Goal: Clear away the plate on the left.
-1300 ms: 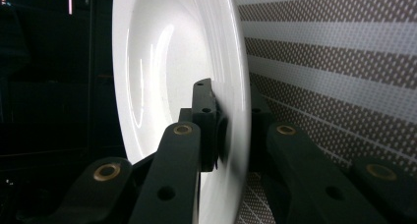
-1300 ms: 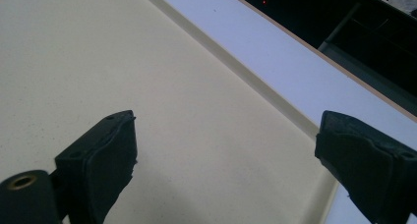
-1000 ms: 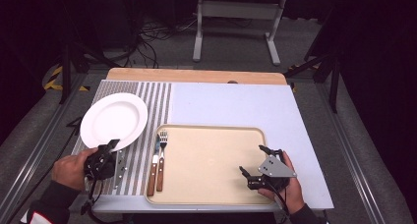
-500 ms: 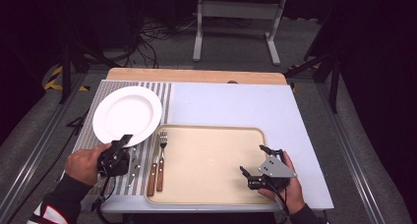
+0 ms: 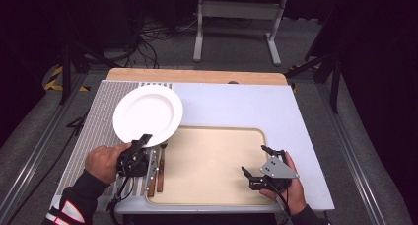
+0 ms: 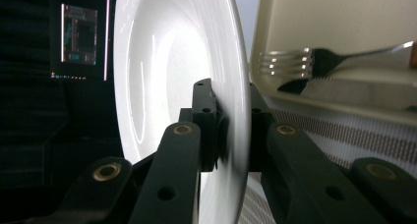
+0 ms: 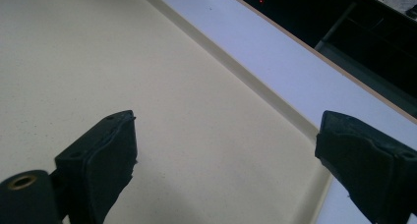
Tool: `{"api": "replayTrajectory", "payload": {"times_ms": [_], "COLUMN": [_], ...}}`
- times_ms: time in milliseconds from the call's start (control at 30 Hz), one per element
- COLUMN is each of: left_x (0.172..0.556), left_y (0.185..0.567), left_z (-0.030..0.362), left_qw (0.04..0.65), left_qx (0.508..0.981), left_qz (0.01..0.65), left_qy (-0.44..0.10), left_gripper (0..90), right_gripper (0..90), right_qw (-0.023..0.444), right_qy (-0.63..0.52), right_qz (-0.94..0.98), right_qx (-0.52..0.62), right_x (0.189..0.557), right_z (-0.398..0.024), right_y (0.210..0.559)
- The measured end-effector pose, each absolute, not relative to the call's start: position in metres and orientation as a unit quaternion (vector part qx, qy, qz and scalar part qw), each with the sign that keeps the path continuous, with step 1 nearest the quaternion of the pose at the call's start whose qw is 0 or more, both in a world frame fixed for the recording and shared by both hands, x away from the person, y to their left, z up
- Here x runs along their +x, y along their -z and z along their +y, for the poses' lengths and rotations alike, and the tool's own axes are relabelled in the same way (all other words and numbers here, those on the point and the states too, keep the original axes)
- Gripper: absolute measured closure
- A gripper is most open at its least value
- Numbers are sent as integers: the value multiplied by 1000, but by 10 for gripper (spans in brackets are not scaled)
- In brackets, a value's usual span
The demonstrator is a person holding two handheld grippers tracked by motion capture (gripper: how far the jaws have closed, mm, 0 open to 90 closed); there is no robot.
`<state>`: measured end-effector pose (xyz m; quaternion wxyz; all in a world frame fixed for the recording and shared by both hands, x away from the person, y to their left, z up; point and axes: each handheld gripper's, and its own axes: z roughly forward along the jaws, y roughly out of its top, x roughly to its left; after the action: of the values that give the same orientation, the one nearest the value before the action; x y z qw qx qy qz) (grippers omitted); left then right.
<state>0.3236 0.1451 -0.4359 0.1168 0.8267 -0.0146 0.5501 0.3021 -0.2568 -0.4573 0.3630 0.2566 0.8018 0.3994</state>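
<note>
1. At the far left of the table lies a striped mat, its lines running away from the person; the left hand rests over its near part, a dark sleeve with a red and white mark trailing off the bottom edge.
2. The left gripper sits just ahead of that hand, its jaws pinched on the near rim of a white plate. In the left gripper view the left gripper has one jaw on each face of the plate, whose rim passes edge-on between them.
3. The plate is held tilted, lifted off the table, reaching away from the gripper over the mat and the far left corner of the tray.
4. Just right of the gripper, two pieces of wooden-handled cutlery lie along the tray's left edge; past the jaws, the left gripper view shows a fork with its tines toward the plate.
5. The beige tray spreads between the two grippers, its surface bare.
6. The right gripper hangs over the tray's near right part, held by the right hand, a grey plate on top. Its jaws are spread wide with nothing between them.
7. In the right gripper view, the right gripper looks down on the tray, whose raised rim runs beyond the jaws beside the pale blue table.
</note>
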Motion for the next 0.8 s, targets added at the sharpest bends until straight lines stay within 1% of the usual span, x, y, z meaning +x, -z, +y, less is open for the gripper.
{"api": "replayTrajectory", "payload": {"times_ms": [433, 600, 800], "left_x": [326, 320, 317], "left_y": [439, 439, 440], "left_z": [115, 102, 91], "left_qw": [123, 123, 133], "left_qx": [831, 826, 826], "left_qz": [-49, -74, -85], "left_qy": [-540, -546, -542], "left_gripper": [815, 814, 812], "right_gripper": [94, 94, 94], "right_qw": [363, 364, 365], "right_qy": [-399, -400, -400], "right_qz": [802, 802, 801], "right_qx": [256, 256, 255], "right_x": [302, 302, 302], "right_z": [-258, -257, -258], "right_y": [457, 457, 457]}}
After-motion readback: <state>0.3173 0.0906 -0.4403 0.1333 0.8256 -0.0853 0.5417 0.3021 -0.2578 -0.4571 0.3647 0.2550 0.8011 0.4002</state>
